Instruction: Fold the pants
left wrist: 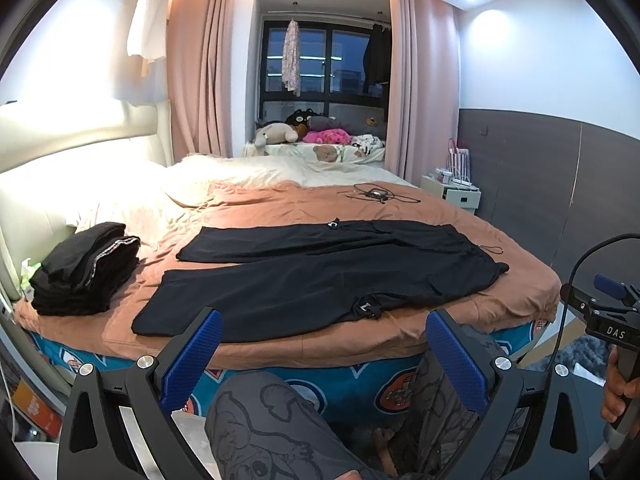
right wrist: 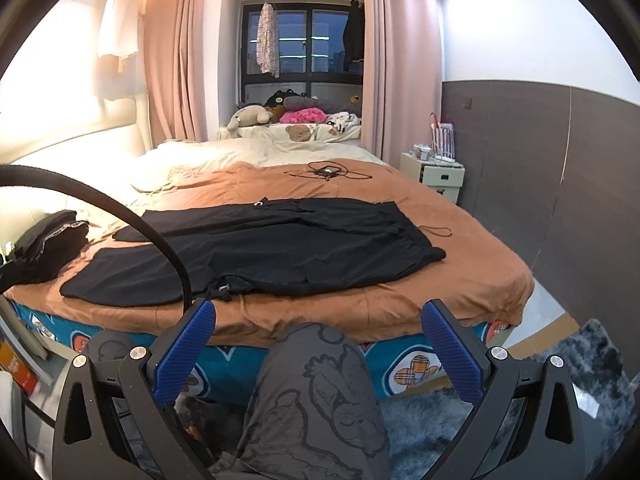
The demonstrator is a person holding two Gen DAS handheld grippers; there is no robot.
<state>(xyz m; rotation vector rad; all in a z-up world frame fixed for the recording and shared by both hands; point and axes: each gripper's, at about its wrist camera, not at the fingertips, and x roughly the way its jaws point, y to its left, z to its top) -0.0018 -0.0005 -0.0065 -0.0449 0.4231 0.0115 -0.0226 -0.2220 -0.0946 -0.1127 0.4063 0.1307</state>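
Note:
Black pants (left wrist: pixel 320 272) lie spread flat on the brown bedspread (left wrist: pixel 280 204), waistband to the right, both legs pointing left. In the right wrist view the same pants (right wrist: pixel 280 248) stretch across the bed. My left gripper (left wrist: pixel 322 344) hangs open in front of the bed's near edge, nothing between its blue pads (left wrist: pixel 188 364). My right gripper (right wrist: pixel 318 340) is open too, held above the person's knee, short of the bed. The right gripper's body also shows at the right edge of the left wrist view, held by a hand (left wrist: pixel 620 392).
A stack of folded black clothes (left wrist: pixel 84 268) sits on the bed's left end. Cables (left wrist: pixel 378 194) lie further back on the bedspread. The person's grey-patterned legs (right wrist: pixel 316 392) stand against the blue patterned bed side. A white nightstand (right wrist: pixel 434 174) is at the right, a grey rug (right wrist: pixel 560 368) beneath.

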